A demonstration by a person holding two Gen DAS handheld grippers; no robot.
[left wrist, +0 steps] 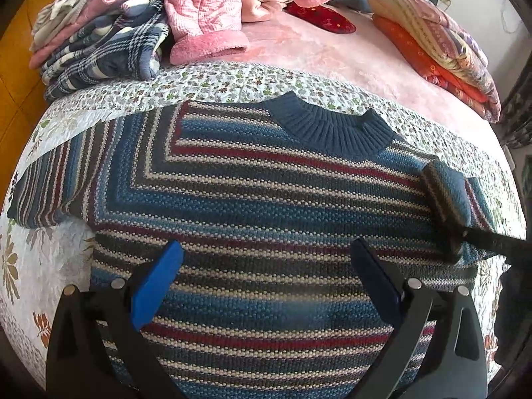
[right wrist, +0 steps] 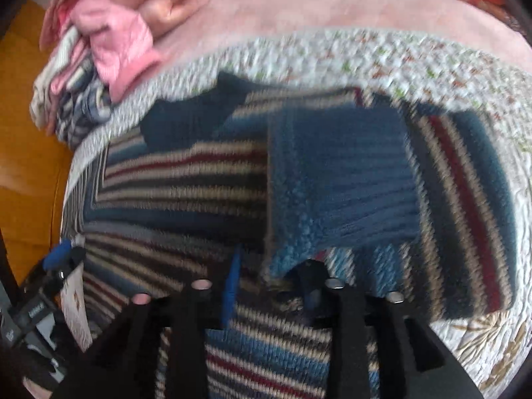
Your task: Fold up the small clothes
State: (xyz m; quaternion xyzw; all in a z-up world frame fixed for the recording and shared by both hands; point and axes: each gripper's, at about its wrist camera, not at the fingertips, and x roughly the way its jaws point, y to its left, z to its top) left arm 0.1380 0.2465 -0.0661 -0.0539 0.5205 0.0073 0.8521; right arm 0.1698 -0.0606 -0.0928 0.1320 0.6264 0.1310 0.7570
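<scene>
Striped knit sweater spread flat, neck up, on floral quilt; navy ribbed collar ahead of the left jaws. Left gripper poised over the lower body of the sweater, jaws spread wide, nothing between them; cannot tell whether the tips touch the knit. One sleeve lying out flat, beyond and outboard of the left-hand jaw. Other sleeve drawn inward across the chest, its cuff pinched at the tip of the right gripper, beyond the right-hand jaw.

Right wrist view, heavily blurred: right gripper with jaws narrowed, the ribbed blue cuff hanging directly ahead of them; hold on the cuff edge judged slight, exact closure not legible through the blur.

Unsorted clothes pile far ahead and left of the left jaws; folded bedding far ahead and right, both well apart from the sweater.

Risks, as judgement:
- Cuff slipping from a shallow pinch before the sleeve lies across the chest, giving a crooked fold.
- Thick knit bunching under the carried sleeve if released too far inboard.
- Whole sweater dragged sideways over the quilt, with no left jaw pinning the body.
- Open left jaws snagging the loose stitches on descent.
</scene>
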